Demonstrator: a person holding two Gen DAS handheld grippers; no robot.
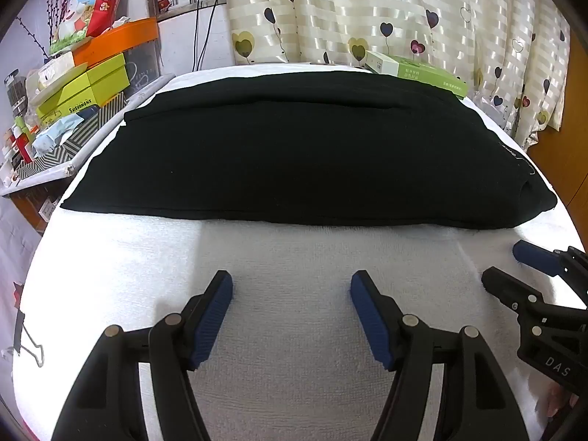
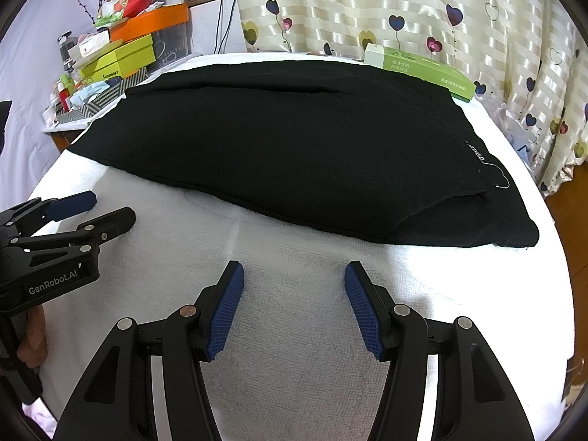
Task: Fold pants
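Note:
Black pants (image 1: 294, 154) lie folded in a wide flat stack across the far half of a white towel-covered table (image 1: 286, 257); they also show in the right wrist view (image 2: 294, 147), with a small white logo near their right end. My left gripper (image 1: 291, 284) is open and empty, over the bare towel in front of the pants. My right gripper (image 2: 294, 275) is open and empty, likewise short of the pants' near edge. Each gripper shows in the other's view: the right one (image 1: 509, 266) at the right, the left one (image 2: 106, 205) at the left.
A green box (image 1: 415, 71) lies at the table's far right behind the pants. A cluttered side shelf with yellow and orange boxes (image 1: 84, 84) stands at the left. A heart-patterned curtain (image 1: 386, 11) hangs behind. A binder clip (image 1: 27, 349) grips the towel's left edge.

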